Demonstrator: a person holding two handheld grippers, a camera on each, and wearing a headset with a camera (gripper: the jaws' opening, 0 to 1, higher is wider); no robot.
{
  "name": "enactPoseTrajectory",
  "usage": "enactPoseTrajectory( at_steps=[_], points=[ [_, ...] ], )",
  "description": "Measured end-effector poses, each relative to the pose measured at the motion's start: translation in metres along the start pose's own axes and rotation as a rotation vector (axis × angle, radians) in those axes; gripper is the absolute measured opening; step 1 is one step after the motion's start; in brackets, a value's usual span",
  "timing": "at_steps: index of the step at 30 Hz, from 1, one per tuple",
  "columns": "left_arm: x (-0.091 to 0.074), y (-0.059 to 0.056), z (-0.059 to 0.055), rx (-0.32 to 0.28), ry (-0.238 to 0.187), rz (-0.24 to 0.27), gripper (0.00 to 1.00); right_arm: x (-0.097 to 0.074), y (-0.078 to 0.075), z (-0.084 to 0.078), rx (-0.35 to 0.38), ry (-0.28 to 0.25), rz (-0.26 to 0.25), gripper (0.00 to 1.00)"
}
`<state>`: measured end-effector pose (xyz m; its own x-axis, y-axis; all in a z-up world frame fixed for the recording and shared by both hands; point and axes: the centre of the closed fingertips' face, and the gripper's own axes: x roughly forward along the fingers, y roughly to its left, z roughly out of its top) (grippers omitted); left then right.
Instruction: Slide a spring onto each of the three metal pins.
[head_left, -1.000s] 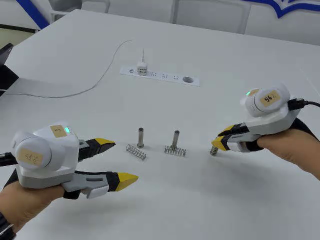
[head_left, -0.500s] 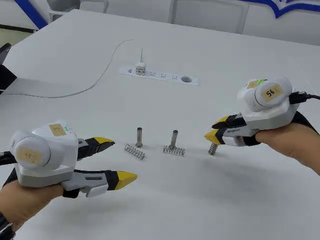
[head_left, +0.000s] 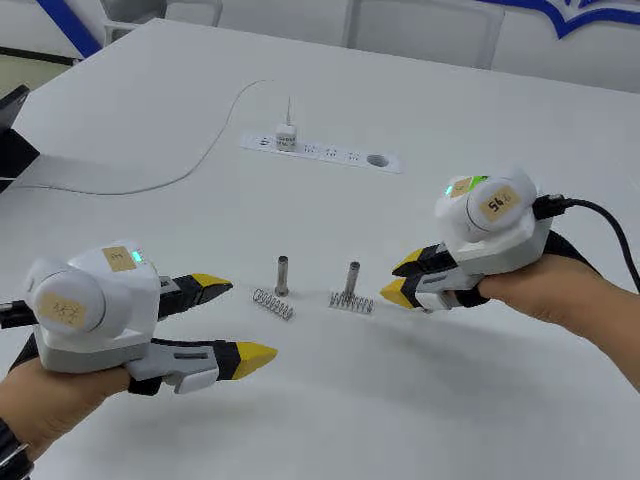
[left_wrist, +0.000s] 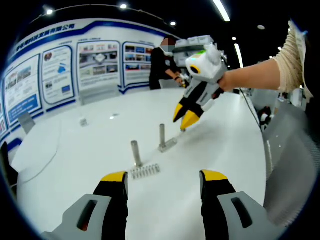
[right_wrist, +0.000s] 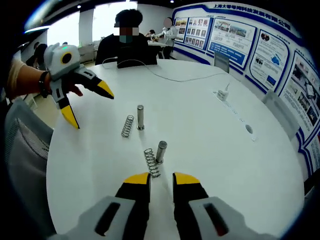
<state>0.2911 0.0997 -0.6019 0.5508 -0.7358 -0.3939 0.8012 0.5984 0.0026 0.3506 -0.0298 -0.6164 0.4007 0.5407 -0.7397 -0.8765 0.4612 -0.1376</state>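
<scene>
1. Left gripper (head_left: 248, 318): you are holding it low over the counter (head_left: 330, 410), toward the near-left edge. Its jaws are spread wide and are carrying nothing.
2. Right gripper (head_left: 393, 280): you are holding it just to the right of the second pin, with the tips pointing at that pin. Its jaws are standing only narrowly parted, and the right gripper view is showing nothing between them.
3. First pin (head_left: 282, 274): it is standing upright near the middle of the counter, with its shaft bare.
4. First spring (head_left: 272, 303): it is lying flat on the counter just beside the first pin, on the side toward the near edge. It is not threaded on.
5. Second pin (head_left: 352, 278): it is standing upright just right of the first pin, and it is also bare.
6. Second spring (head_left: 351, 302): it is lying flat at the foot of the second pin. I cannot tell whether the two are touching.
7. Third pin: it is hidden, probably behind the right gripper, so I cannot tell whether it is carrying a spring.
8. Progress, as a judgement: at least two pins are waiting for springs. Both loose springs are lying within easy reach, and neither gripper is gripping one yet.
</scene>
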Motion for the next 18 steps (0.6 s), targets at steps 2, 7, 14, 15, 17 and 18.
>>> enactPoseTrajectory(
  at_steps=[2,7,14,15,17,18],
  points=[
    [0.0,0.0,0.001,-0.001,0.0,0.001,0.59,0.005,0.002,-0.002,-0.011,0.012,0.014,0.18],
    [0.0,-0.001,0.002,0.002,0.001,-0.001,0.59,0.016,0.006,-0.005,-0.04,0.038,0.036,0.17],
    [0.0,-0.002,0.002,-0.001,0.003,-0.001,0.58,0.028,0.007,-0.008,-0.053,0.065,0.066,0.16],
    [0.0,-0.002,0.002,-0.003,0.002,-0.001,0.58,0.029,0.007,-0.009,-0.055,0.07,0.069,0.16],
    [0.0,-0.002,0.002,-0.005,0.002,0.0,0.58,0.031,0.008,-0.01,-0.058,0.078,0.077,0.15],
    [0.001,-0.002,0.002,-0.005,0.003,0.0,0.58,0.032,0.008,-0.01,-0.06,0.082,0.082,0.15]
  ],
)
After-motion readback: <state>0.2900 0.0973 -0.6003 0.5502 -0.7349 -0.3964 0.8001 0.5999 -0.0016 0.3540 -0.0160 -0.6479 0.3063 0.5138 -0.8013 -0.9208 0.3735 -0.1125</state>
